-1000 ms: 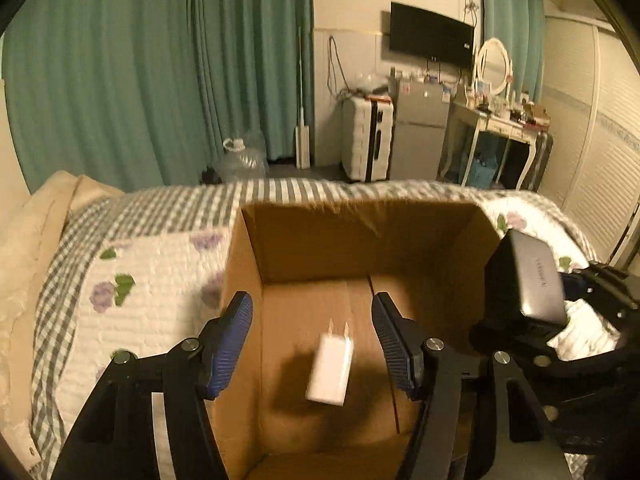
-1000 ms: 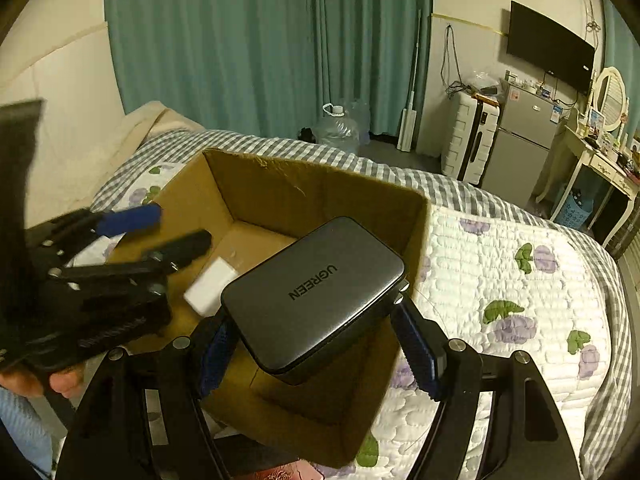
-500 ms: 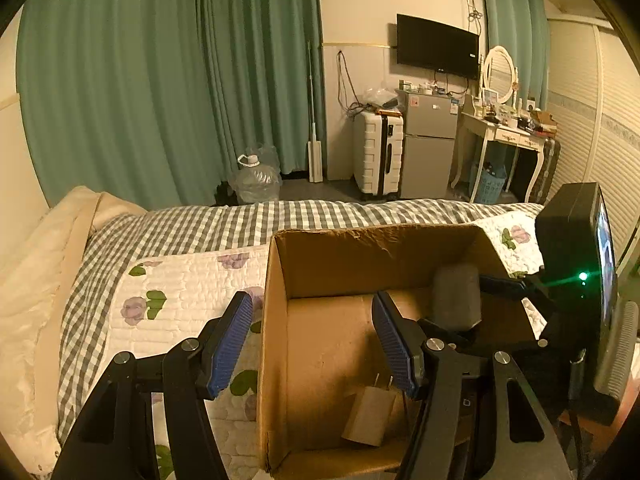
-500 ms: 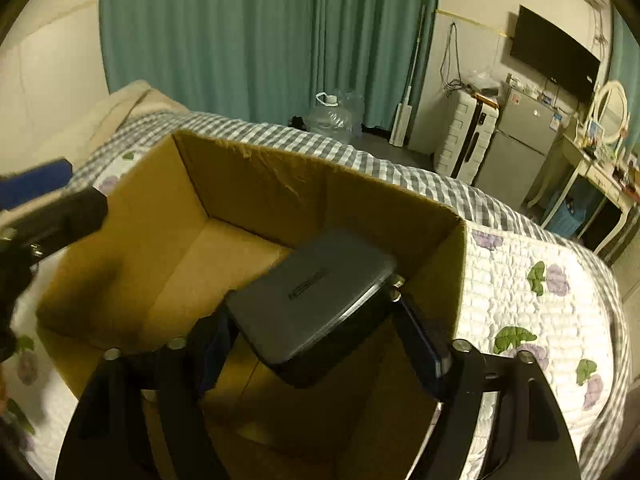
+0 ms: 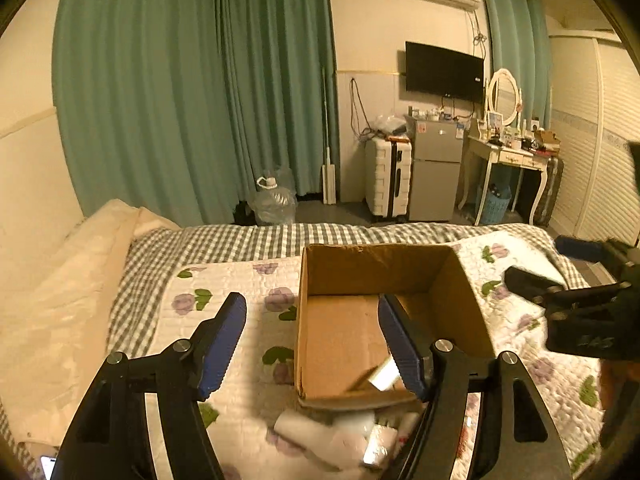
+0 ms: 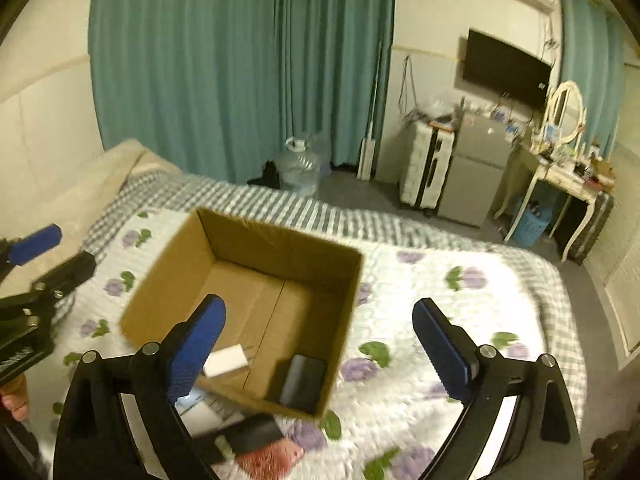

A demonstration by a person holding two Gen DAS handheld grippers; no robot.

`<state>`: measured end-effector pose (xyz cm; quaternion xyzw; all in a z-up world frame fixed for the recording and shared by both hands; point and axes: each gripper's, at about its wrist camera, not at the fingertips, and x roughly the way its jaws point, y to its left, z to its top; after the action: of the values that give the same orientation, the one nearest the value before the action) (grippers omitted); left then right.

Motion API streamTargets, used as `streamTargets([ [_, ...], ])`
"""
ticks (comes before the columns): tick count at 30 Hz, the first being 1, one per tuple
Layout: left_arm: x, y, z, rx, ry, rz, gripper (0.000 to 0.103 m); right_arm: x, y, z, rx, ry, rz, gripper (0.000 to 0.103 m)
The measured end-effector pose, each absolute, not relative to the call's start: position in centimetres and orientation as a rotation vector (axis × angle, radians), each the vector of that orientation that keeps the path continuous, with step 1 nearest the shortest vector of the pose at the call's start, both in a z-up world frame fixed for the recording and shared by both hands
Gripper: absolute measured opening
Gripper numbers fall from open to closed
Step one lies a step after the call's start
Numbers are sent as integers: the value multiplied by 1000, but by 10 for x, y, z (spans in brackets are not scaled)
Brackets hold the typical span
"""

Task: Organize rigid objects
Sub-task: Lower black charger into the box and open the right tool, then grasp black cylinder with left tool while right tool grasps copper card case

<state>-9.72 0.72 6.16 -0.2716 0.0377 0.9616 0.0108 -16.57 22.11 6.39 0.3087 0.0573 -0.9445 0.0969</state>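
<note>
On a bed [image 6: 420, 280] with a flowered quilt sits an open cardboard box [image 6: 168, 276]. The left claw [image 5: 312, 340], empty, hangs over the box's left wall with its jaws opening. Inside the box, a white charger [image 6: 225, 360] lies left of a dark power adapter [image 6: 303, 381]. The right claw [image 6: 320, 344], also empty, hovers above the box's right side, its jaws opening wide.

A home bedroom: a quilted bed [image 5: 224, 280], teal curtains [image 5: 192, 92], wall TV [image 5: 444, 71], small fridge [image 5: 434, 168], suitcase [image 5: 387, 176], and a dressing table [image 5: 508, 158] with an oval mirror [image 5: 505, 97].
</note>
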Motion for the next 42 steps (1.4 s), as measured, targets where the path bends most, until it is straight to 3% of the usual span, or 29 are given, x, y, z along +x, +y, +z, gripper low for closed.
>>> streamTargets([
  [7, -55, 13, 63, -818, 120, 2994, 72, -95, 232, 81, 846, 225, -2839, 103],
  [18, -47, 29, -2, -942, 79, 2893, 72, -79, 243, 4, 993, 210, -2826, 103],
  [25, -58, 70, -72, -1077, 316, 2734, 72, -93, 248, -54, 1204, 210, -2753, 103],
  [35, -88, 98, -128, -1263, 416, 2549, 72, -111, 269, -75, 1321, 116, -2769, 103],
  [38, -87, 100, -135, -1272, 440, 2547, 69, -113, 268, -78, 1332, 113, -2765, 103],
  [40, -83, 100, -133, -1267, 426, 2521, 49, -113, 267, -79, 1330, 113, -2757, 103],
  [42, -75, 101, -131, -1252, 426, 2511, 41, -112, 266, -79, 1325, 113, -2750, 103],
])
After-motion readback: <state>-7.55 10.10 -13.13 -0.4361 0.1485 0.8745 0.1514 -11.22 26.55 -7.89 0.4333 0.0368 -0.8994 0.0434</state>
